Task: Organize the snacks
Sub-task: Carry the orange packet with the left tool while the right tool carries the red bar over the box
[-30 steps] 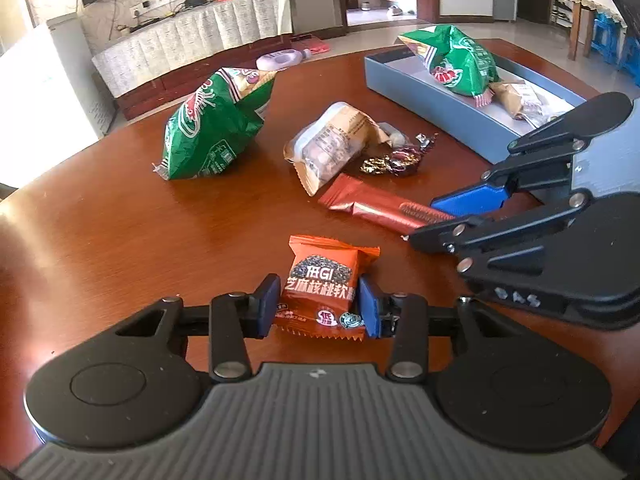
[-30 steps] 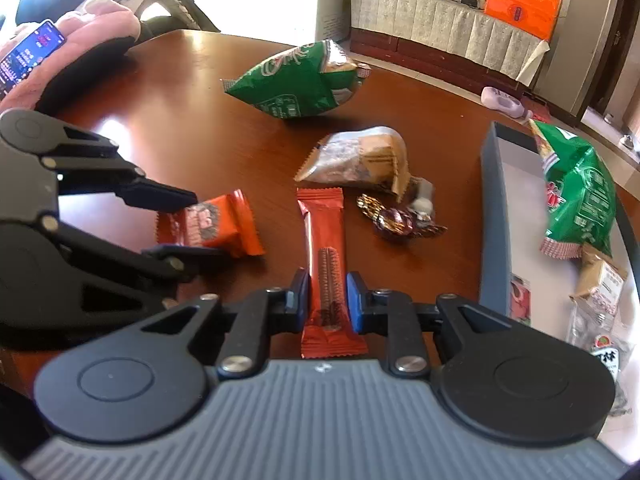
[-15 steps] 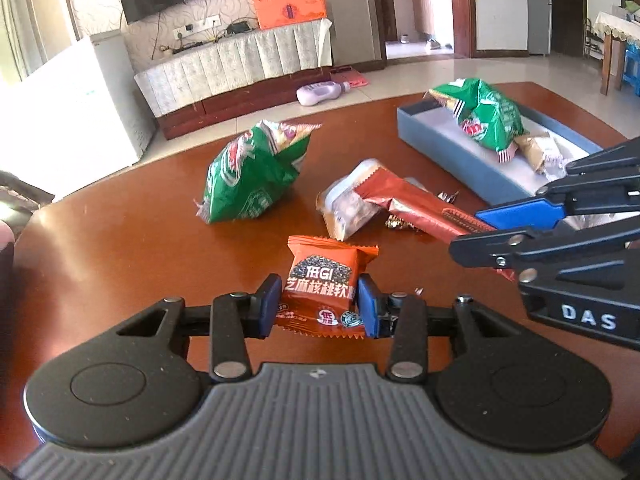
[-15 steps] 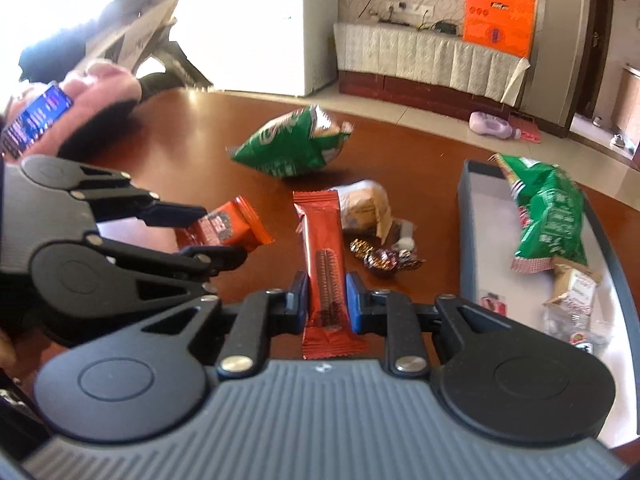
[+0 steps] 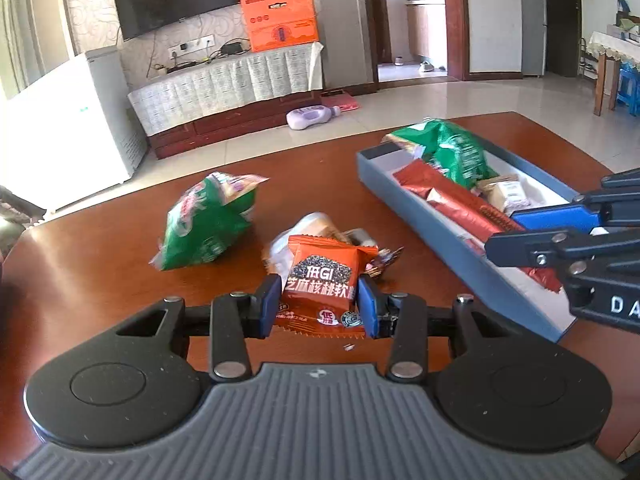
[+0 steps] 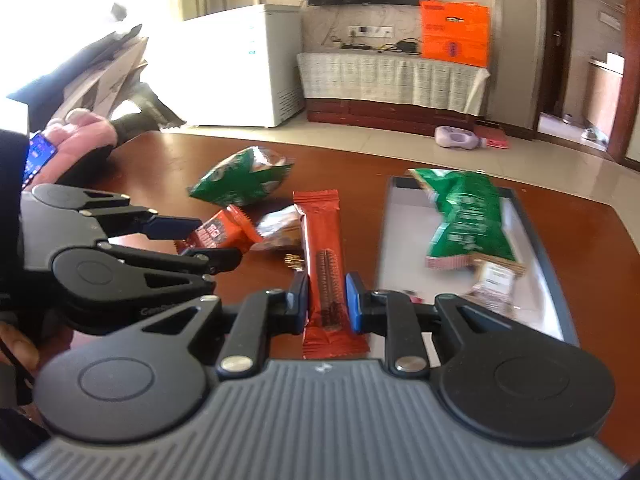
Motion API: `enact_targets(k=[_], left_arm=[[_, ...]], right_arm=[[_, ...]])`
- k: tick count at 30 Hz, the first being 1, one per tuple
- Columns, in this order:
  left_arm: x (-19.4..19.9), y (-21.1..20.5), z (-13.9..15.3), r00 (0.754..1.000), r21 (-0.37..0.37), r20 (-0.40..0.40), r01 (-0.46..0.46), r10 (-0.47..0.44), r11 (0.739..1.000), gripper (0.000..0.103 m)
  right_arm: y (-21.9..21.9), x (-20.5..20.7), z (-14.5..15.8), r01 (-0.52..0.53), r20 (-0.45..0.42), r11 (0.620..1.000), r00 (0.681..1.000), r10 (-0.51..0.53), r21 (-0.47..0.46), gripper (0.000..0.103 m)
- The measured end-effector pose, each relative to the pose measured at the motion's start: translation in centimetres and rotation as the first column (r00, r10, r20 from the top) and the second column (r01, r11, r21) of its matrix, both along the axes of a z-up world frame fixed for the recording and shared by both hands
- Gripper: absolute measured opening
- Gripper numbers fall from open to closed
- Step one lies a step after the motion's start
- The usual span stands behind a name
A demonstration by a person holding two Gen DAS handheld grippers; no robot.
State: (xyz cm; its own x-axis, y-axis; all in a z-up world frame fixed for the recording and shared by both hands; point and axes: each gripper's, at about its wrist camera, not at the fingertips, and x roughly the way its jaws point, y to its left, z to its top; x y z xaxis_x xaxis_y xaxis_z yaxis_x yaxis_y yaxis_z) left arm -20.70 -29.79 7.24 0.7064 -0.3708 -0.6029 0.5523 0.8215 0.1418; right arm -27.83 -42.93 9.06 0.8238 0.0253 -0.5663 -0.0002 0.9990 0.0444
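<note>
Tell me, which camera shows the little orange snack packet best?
The left wrist view: the orange packet faces the camera, label readable, clamped in the left hand-held gripper. The right wrist view shows it sideways, partly hidden behind that gripper.

Bright daylight, blown-out glare left of the fingers in both views. Strong fisheye bend at edges. Right view: motion blur on green bag (image 6: 466,216) ahead-right of fingers.
</note>
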Motion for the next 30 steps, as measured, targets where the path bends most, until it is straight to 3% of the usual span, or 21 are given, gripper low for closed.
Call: enact_targets(k=[16, 30], left_arm=[[-1.1, -5.4, 1.1, 0.997, -0.066, 0.011, 0.075, -0.075, 0.995, 0.047], [0.7, -10.3, 1.0, 0.993, -0.089, 0.017, 0.122, -0.121, 0.989, 0.047]], right_arm=[[-4.8, -2.9, 0.9, 0.085, 0.045, 0.996, 0.995, -0.086, 0.024, 0.023], [-7.6, -4.1, 1.2, 0.156, 0.071, 0.986, 0.985, -0.16, 0.058, 0.023]])
